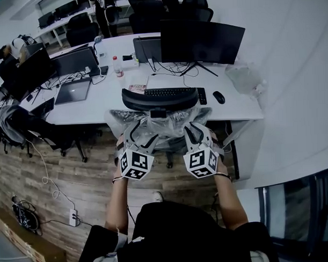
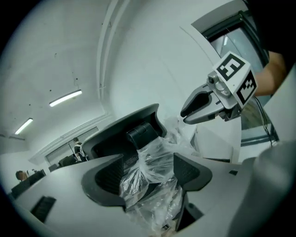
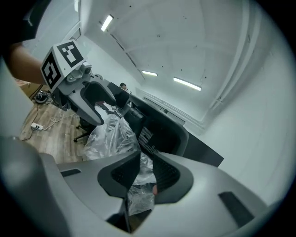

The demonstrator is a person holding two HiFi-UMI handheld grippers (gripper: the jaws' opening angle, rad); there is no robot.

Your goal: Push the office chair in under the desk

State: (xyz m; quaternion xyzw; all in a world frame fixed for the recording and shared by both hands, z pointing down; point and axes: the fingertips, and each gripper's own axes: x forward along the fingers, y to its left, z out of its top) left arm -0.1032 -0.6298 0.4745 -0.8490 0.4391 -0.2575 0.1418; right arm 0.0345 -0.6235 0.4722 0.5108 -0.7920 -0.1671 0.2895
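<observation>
Head view, nearest first: left gripper and right gripper sit side by side at the back of the office chair, which is against the near edge of the desk, headrest just at the keyboard. Left gripper view: jaws wide apart, loose plastic wrap between them, not squeezed. Right gripper view: jaws nearly together, with a fold of wrap in the narrow gap that looks pinched. Handling guess: the chair is fairly heavy but on casters, so it should roll easily on the wood floor. The film is slippery and slack and would slide or tear, so push on the stiff back frame below the headrest, one gripper on each side. In the way: desk leg at right and the neighbouring dark chair at left; the gap looks adequate. Farther off: mouse, laptop, bottle and monitor, all clear of the push.
</observation>
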